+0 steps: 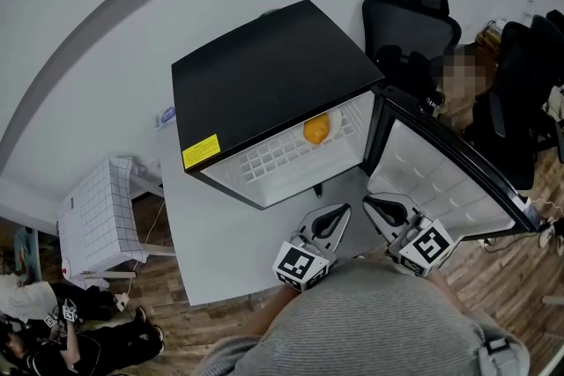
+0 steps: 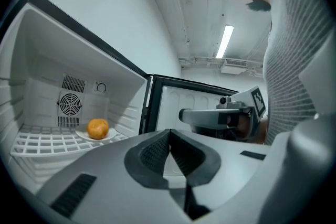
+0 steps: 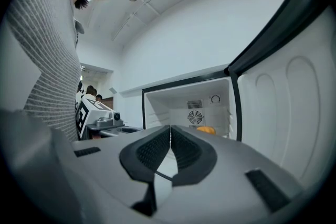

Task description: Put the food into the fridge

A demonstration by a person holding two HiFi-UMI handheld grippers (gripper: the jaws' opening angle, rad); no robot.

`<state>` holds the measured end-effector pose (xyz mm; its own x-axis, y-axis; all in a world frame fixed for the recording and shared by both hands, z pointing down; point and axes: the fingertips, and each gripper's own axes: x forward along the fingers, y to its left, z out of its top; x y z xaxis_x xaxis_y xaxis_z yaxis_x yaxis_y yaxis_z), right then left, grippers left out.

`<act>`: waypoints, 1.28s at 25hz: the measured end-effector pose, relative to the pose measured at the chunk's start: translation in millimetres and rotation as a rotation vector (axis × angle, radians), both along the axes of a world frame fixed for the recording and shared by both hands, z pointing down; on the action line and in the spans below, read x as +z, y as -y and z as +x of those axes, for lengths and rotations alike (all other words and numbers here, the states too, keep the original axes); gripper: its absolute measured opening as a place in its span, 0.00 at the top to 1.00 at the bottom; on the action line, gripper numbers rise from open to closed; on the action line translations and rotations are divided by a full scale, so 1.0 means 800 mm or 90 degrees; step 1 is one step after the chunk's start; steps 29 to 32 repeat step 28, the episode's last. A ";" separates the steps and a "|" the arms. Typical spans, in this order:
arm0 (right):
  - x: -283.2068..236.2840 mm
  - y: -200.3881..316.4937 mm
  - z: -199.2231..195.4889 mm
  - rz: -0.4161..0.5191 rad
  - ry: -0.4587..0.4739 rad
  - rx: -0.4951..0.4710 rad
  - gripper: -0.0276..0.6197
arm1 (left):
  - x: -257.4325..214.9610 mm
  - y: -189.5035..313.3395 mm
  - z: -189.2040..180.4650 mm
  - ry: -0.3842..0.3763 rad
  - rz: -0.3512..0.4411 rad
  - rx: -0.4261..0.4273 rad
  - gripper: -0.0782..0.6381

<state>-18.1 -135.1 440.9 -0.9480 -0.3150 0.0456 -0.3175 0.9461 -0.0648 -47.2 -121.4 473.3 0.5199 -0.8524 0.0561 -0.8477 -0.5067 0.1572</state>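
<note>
A small black fridge stands on a white table with its door swung open to the right. Inside, an orange rests on a white plate on the wire shelf, near the back wall with the fan. The same orange shows in the left gripper view, and only its top in the right gripper view. My left gripper and right gripper hover side by side in front of the fridge opening, both shut and empty.
Black office chairs stand behind the fridge at the right. A white checked box sits on the floor at the left. People sit at the lower left corner. The table edge runs close to my body.
</note>
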 end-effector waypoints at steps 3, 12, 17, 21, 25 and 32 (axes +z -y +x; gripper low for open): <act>0.004 -0.001 0.000 0.007 -0.017 0.001 0.94 | 0.000 -0.001 0.000 0.003 -0.001 0.002 0.88; 0.001 -0.007 -0.003 0.014 -0.008 -0.015 0.94 | 0.001 -0.002 0.001 0.009 -0.002 0.009 0.88; 0.003 -0.007 -0.004 0.012 -0.013 -0.014 0.94 | 0.002 -0.002 0.001 0.006 -0.003 0.011 0.88; 0.005 -0.005 -0.002 -0.002 -0.039 0.000 0.94 | 0.002 -0.002 0.000 0.002 -0.006 0.009 0.88; 0.006 -0.001 -0.002 -0.014 -0.058 0.016 0.94 | 0.002 -0.002 0.000 0.000 -0.006 0.012 0.88; 0.005 -0.002 -0.004 -0.013 -0.056 0.012 0.94 | 0.002 -0.001 -0.001 -0.001 -0.006 0.013 0.88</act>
